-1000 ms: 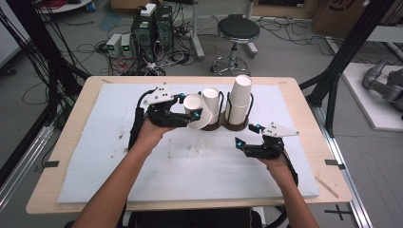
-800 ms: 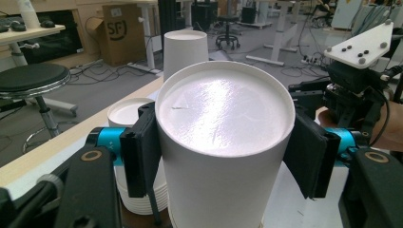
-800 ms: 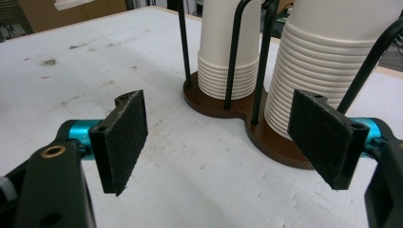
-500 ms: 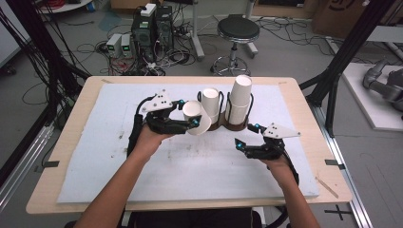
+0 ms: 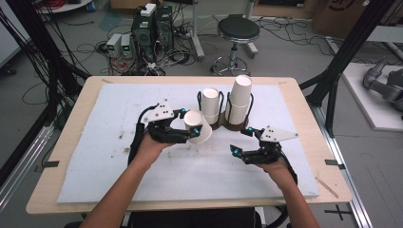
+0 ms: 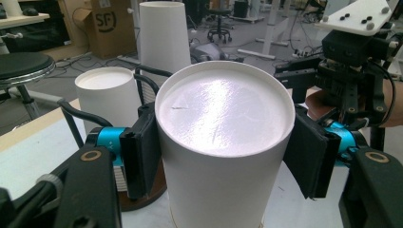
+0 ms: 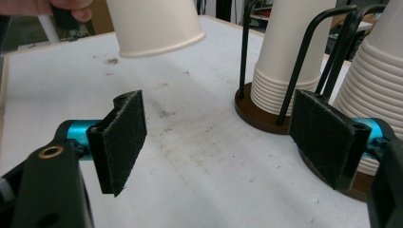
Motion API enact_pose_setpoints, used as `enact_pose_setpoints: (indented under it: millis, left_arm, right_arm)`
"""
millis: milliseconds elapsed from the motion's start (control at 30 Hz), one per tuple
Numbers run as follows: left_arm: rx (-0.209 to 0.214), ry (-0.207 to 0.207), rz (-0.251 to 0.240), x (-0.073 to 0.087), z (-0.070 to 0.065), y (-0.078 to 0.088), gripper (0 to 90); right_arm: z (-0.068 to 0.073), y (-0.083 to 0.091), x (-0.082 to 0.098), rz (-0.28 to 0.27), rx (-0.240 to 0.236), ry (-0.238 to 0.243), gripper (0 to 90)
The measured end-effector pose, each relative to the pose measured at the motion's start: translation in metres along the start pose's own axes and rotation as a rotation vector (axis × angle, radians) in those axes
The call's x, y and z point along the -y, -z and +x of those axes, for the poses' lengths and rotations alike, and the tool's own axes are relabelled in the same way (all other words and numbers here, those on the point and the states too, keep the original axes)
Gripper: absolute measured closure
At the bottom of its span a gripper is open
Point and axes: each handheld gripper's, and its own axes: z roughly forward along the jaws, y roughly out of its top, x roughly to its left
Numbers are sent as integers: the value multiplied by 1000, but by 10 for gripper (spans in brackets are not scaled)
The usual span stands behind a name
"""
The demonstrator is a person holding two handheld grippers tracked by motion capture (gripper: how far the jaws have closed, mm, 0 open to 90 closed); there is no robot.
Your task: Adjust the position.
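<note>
Left gripper [image 5: 190, 134] lower than before, clamping paper cup [image 5: 198, 133], tilted

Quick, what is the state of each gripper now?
Left gripper: closed on a paper cup.
Right gripper: open, holding nothing.

black stool [image 5: 235, 31], grey floor [image 5: 285, 52], cables [image 5: 71, 52]

We see a pale wooden desk [image 5: 304, 99] covered by a stained white mat [image 5: 119, 156]. On the mat, toward the far edge, stands a dark cup holder [image 5: 235, 126] bearing two stacks of white cups [image 5: 240, 95].
</note>
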Motion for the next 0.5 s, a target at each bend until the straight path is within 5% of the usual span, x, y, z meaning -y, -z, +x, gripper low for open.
enact_pose_setpoints:
  millis: [500]
  left_arm:
    - [69, -17, 11, 5, -13, -8, 355]
  right_arm:
    - [13, -6, -6, -30, -78, 17, 207]
